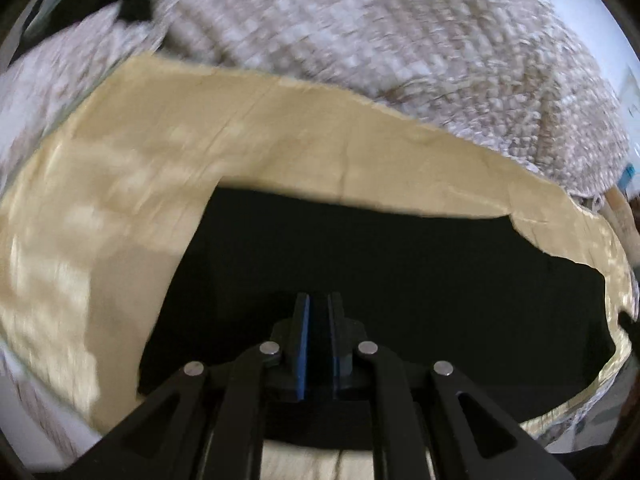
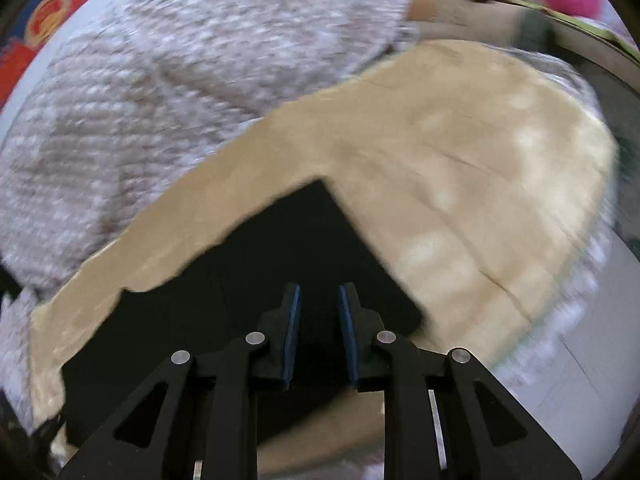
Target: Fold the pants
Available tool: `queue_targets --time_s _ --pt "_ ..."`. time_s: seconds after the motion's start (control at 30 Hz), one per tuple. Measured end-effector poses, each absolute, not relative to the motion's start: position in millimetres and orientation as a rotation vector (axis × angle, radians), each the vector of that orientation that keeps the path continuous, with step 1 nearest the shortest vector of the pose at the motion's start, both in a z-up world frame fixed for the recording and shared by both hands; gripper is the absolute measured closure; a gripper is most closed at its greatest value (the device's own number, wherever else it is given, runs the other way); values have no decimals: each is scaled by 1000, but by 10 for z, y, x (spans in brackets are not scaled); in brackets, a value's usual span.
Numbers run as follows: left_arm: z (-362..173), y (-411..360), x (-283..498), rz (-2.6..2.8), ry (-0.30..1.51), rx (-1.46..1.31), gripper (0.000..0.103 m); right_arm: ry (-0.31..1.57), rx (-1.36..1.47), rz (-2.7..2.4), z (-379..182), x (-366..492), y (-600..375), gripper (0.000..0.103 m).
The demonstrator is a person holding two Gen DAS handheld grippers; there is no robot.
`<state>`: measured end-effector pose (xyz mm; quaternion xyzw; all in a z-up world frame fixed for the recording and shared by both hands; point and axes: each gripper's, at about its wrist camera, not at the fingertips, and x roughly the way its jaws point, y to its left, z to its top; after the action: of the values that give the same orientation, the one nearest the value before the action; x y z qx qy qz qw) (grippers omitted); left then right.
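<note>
Pants: black pants point(image 1: 400, 264) lie flat on a tan sheet point(image 1: 132, 184), which is spread over a white knitted blanket point(image 1: 360, 32).
Long axis: in the left wrist view the black cloth runs side to side across the frame, its far edge nearly straight; in the right wrist view point(image 2: 280, 248) it runs from lower left up to a squared corner near the middle.
Look: plain black, no seam, pocket or waistband can be made out; the far right edge in the left wrist view is stepped and uneven. Which end is waist and which is hem cannot be told.
Blur: both views are smeared, so fine detail of the cloth is lost.
Left gripper point(image 1: 319, 300): jaws stand a narrow slit apart above the black cloth; blue pads face each other with nothing visibly pinched between them.
Right gripper point(image 2: 319, 292): jaws a little wider apart than the left, over the pants near the squared corner; nothing is held between the blue pads.
Containers: what looks like a cardboard box point(image 2: 448, 12) sits beyond the sheet in the right wrist view; its contents cannot be seen.
</note>
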<state>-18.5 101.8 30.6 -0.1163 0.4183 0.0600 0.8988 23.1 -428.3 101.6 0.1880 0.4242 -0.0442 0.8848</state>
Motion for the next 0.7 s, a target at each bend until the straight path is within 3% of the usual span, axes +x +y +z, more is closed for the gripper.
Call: queue_targets --time_s 0.13,0.37,0.57,0.7 --pt "368 919 190 84 841 -165 77 924 295 -7 958 719 -4070 83" --pt "38 1050 495 156 879 -172 77 1001 236 -50 591 1176 -4106 83" --pt "154 1039 334 146 844 -209 76 941 179 -12 785 1073 -3886 81" --pt "169 902 129 120 824 -173 75 920 149 123 868 821 -3553 63"
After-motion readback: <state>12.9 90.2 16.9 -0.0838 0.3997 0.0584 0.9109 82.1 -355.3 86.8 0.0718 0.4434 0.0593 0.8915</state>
